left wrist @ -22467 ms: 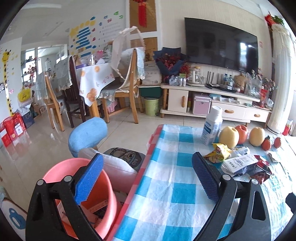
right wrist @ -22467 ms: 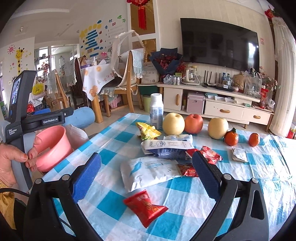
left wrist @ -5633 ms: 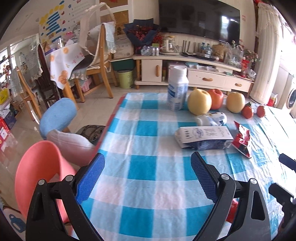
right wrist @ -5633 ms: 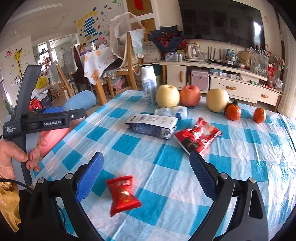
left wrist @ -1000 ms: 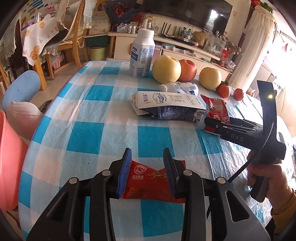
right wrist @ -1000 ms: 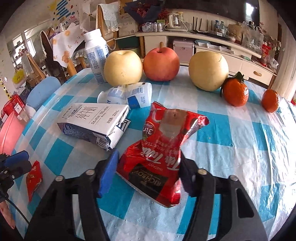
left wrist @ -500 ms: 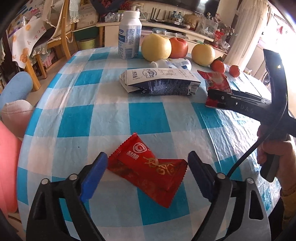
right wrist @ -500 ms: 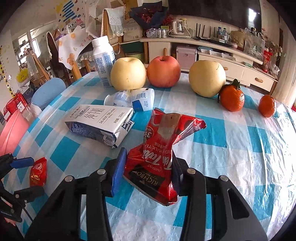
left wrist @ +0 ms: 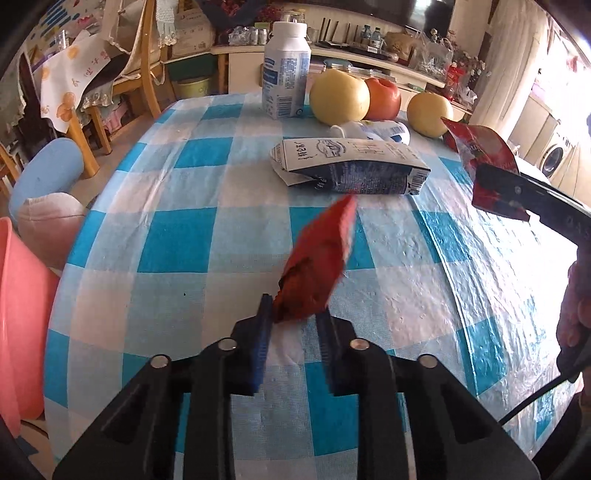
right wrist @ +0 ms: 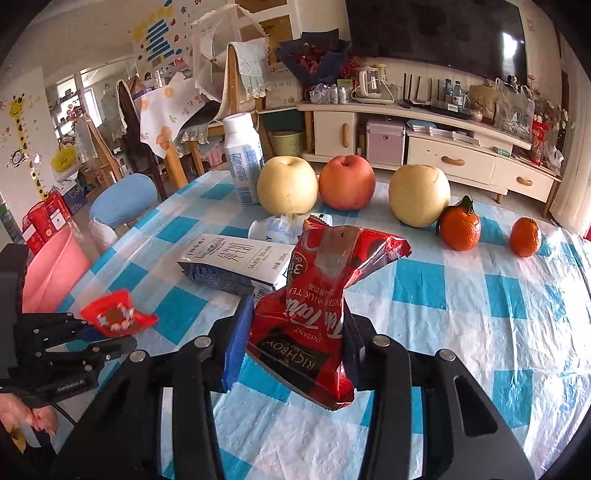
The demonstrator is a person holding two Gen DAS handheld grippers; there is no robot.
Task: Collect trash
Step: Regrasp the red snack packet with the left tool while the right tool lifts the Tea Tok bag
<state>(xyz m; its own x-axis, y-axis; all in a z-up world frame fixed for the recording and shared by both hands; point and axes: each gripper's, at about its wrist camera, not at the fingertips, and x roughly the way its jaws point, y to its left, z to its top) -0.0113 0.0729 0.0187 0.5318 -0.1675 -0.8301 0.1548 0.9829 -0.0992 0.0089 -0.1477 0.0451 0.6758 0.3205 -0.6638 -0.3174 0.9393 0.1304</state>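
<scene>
Gripping wrappers point(left wrist: 317, 258), both claws point(left wrist: 293, 325) closed.

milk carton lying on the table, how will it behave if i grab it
The milk carton looks flattened with its spout end torn open, so it is probably empty, light and crushable. Lying on its broad side, it should slide on the checked tablecloth, not roll.

Home living room: TV point(right wrist: 436, 33) over low cabinet point(right wrist: 424, 147), wooden chairs point(right wrist: 236, 110), kids' wall chart point(right wrist: 22, 140), fruit point(right wrist: 287, 190) on checkered tabletop point(right wrist: 480, 314).
</scene>
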